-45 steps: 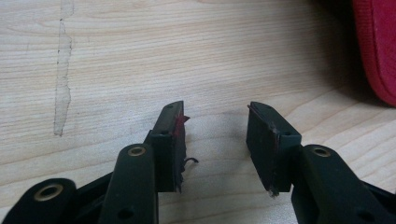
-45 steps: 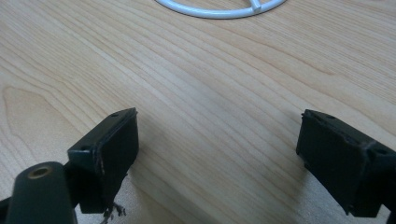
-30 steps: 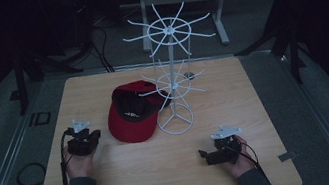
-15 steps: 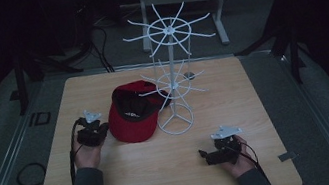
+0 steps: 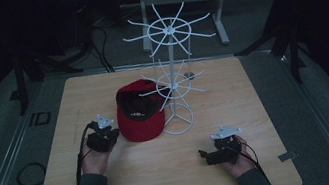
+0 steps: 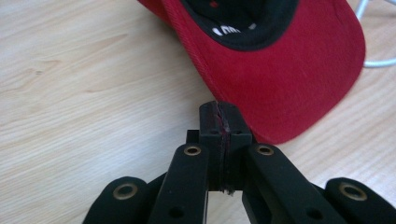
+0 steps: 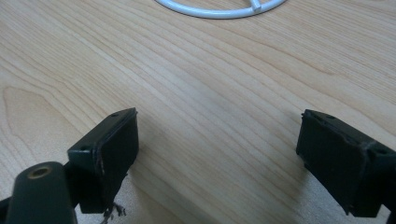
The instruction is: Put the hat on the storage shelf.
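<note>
A light wooden worktop [image 5: 266, 106] sits in a dark room. On it lies a red cloth cap with a black inside [image 5: 139, 112], turned upside down so the inside faces up. The cap lies near the middle of the worktop, with its flat red brim toward the person. Just to the right of the cap stands a tall white wire rack with two wheels of thin spokes [image 5: 174, 78]. Its round wire foot [image 5: 178, 120] rests on the wood just beside the cap's brim. The person's left hand [image 5: 93, 160] holds the left hand-held gripper [image 5: 110, 136] close to the left edge of the brim. In the left gripper view, this left hand-held gripper [image 6: 219, 122] has its two black jaws pressed tight together with nothing between them. Their tips are right at the edge of the red brim [image 6: 285, 79], and I cannot tell if they touch it. The person's right hand [image 5: 237, 159] holds the right hand-held gripper [image 5: 204, 156] low over the wood near the front right, well apart from the cap. In the right gripper view, the right hand-held gripper [image 7: 219, 154] has its jaws spread wide, with bare wood between them. A bit of the white wire foot [image 7: 219, 9] shows at the top of that view.
</note>
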The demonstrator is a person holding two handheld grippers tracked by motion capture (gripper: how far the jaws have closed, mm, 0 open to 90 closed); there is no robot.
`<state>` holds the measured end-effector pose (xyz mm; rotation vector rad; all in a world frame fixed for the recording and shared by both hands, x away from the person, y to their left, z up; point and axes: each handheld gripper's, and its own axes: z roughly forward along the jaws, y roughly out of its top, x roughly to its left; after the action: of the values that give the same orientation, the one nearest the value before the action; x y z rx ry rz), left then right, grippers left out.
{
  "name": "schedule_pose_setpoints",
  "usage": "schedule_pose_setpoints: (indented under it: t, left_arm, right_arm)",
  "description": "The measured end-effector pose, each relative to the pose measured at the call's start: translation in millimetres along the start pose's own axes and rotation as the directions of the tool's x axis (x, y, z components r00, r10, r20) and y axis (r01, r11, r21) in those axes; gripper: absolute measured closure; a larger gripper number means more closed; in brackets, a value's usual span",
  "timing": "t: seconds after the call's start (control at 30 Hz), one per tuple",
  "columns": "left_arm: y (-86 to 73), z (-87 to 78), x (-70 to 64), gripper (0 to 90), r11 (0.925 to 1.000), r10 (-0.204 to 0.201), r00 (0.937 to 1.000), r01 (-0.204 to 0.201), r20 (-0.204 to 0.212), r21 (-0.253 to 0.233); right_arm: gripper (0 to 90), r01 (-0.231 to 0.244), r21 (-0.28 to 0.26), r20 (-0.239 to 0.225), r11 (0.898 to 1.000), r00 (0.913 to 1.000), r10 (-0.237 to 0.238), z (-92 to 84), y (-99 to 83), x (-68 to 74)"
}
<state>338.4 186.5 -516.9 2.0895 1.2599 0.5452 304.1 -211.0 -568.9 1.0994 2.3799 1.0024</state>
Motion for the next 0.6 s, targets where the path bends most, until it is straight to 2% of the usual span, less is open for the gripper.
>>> schedule_pose_setpoints:
  t: [0.03, 0.17, 0.2, 0.33, 0.4, 0.6]
  left_arm:
    - [-0.2, 2.4, -4.1, 89.8, 0.9998, 0.016, 0.9998, -0.016, 0.009, 0.013]
    - [-0.5, 4.7, -8.1, 89.6, 0.9995, 0.023, 0.9995, -0.023, 0.021, 0.02]
    - [-0.2, 5.8, -11.8, 88.1, 0.999, 0.039, 0.9987, -0.039, 0.034, 0.02]
    - [0.4, 3.6, -9.0, 83.2, 0.9994, 0.027, 0.9992, -0.027, 0.029, 0.019]
    - [0.8, -1.6, -2.2, 79.9, 1.0, 0.001, 0.9997, -0.002, 0.026, 0.009]
    - [1.9, -10.9, 5.1, 67.3, 0.9991, -0.033, 0.9976, 0.035, 0.061, -0.024]
  right_arm:
    - [12.8, 0.001, 0.0, 0.0, 1.0, 1.0, -0.001, 0.0, 0.0, 0.0]
    - [12.8, 0.001, 0.0, 0.0, 1.0, 1.0, -0.001, 0.0, 0.0, 0.0]
    - [12.8, 0.0, -0.001, 0.0, 1.0, 1.0, 0.0, 0.1, 0.0, 0.0]
    - [12.8, 0.0, -0.001, 0.0, 1.0, 1.0, 0.0, 0.1, 0.0, 0.0]
    - [12.8, 0.001, 0.0, 0.0, 1.0, 1.0, -0.001, 0.0, 0.0, 0.0]
    - [12.8, 0.001, 0.0, 0.0, 1.0, 1.0, -0.001, 0.0, 0.0, 0.0]
